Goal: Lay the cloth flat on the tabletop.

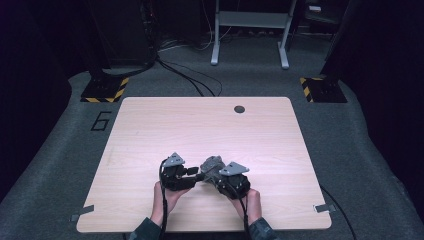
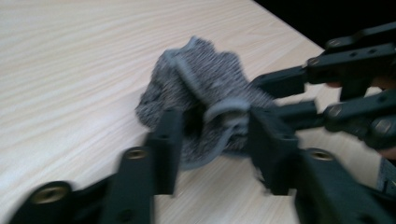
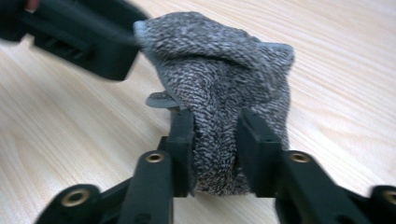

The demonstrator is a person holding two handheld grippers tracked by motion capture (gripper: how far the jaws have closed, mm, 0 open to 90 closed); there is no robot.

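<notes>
A grey knitted sock (image 1: 210, 163) lies bunched on the wooden table (image 1: 200, 125) near its front edge, between my two grippers. My right gripper (image 3: 215, 154) is shut on the sock (image 3: 219, 60), its pads pinching a thick fold from both sides. My left gripper (image 2: 212, 140) comes in from the other side. Its jaws stand apart around the sock's (image 2: 205, 74) paler cuff, and the cloth lies loose between them. In the high view the left gripper (image 1: 195, 173) and the right gripper (image 1: 213, 176) face each other, almost touching. A hand holds each one.
A small dark round hole (image 1: 239, 109) sits near the table's far edge. Tape tabs (image 1: 324, 207) mark the front corners. Beyond the table, on grey carpet, are cables, a metal desk frame (image 1: 250, 30) and two yellow-and-black striped bases (image 1: 105, 90).
</notes>
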